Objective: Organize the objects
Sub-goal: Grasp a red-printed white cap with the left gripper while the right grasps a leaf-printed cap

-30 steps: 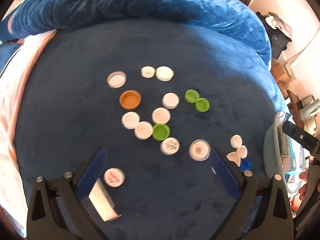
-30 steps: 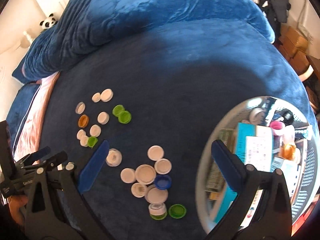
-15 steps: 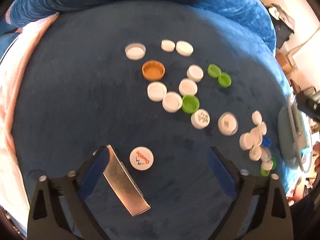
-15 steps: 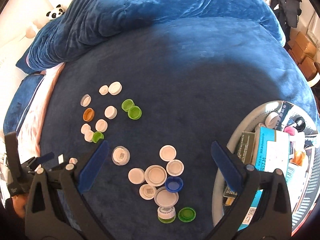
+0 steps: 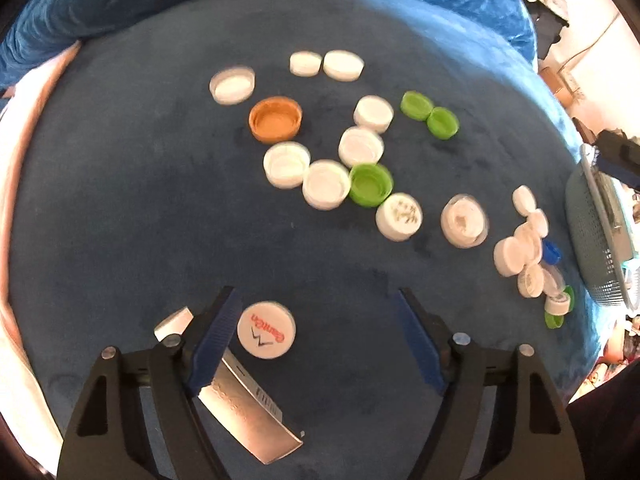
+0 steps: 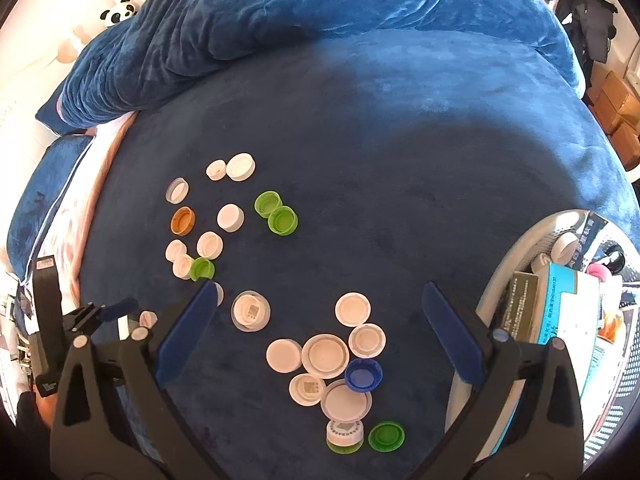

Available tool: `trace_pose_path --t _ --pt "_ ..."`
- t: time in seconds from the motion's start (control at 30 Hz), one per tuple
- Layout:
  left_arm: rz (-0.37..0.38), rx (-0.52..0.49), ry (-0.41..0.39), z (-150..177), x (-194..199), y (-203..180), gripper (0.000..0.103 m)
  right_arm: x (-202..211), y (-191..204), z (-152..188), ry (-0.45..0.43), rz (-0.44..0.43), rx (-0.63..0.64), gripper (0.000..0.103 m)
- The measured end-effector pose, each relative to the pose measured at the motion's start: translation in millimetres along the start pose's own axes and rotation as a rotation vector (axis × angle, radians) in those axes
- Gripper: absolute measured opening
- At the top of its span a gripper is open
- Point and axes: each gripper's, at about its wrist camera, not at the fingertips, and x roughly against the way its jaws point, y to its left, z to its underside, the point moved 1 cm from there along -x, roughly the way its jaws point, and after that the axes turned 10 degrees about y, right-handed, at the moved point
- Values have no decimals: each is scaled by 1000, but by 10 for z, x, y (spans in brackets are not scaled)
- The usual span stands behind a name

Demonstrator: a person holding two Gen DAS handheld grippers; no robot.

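Observation:
Many bottle caps lie scattered on a dark blue bedspread (image 5: 120, 200): white ones, green ones (image 5: 370, 184), one orange cap (image 5: 275, 119) and a blue cap (image 6: 363, 375). My left gripper (image 5: 318, 340) is open and empty, low over the bedspread; a white cap with red lettering (image 5: 266, 329) lies just inside its left finger. A flat silvery packet (image 5: 244, 412) lies under that finger. My right gripper (image 6: 318, 332) is open and empty above a cluster of white caps (image 6: 324, 356).
A grey mesh basket (image 6: 496, 280) full of boxes and small items stands at the right; it also shows in the left wrist view (image 5: 592, 248). A bunched blue duvet (image 6: 320, 8) lies at the back. Cardboard boxes (image 6: 618, 104) stand beyond the bed.
My left gripper has moved forward and lower towards the white lettered cap, with its jaws narrower than before. My right gripper has drawn back left, away from the basket.

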Motion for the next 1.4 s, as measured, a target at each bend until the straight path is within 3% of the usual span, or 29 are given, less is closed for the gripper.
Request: trace_pose_path --t 0.07,0.17,0.23,0.27,0.3,0.57,0.83,0.97,1.17,1.23,1.27,1.3,1.4 --pt "-18 30 36 22 -71 60 79 -4 -6 -6 2 -2 -2 103" --pt "-5 49 29 55 -64 120 75 -17 -10 -19 4 -13 -5 103" --pt "18 64 16 44 -57 151 57 -40 0 -36 8 -16 -8 103" --pt "23 70 18 41 -66 160 40 -53 11 -43 11 -17 -6 103" --pt "27 73 28 44 -86 164 32 -69 29 -48 15 -18 -3 103" --pt "43 93 19 64 -39 191 32 -246 281 -104 57 -30 65 103" --pt "57 138 -54 -9 228 246 32 -781 882 0 197 2 281 103" --pt "67 151 -76 -56 316 260 32 -987 1061 3 222 5 329 101" --pt "71 175 -80 -79 315 309 32 -1230 1160 4 279 -33 350 79" --pt "71 179 -82 -87 323 338 32 -1293 1172 15 303 -36 361 58" --pt "70 181 -83 -94 326 340 32 -1314 1173 22 315 -33 365 38" --pt "71 182 -83 -99 327 344 32 -1313 1171 27 317 -32 368 31" --pt "72 183 -86 -102 339 341 32 -1191 1155 22 290 -56 375 30"
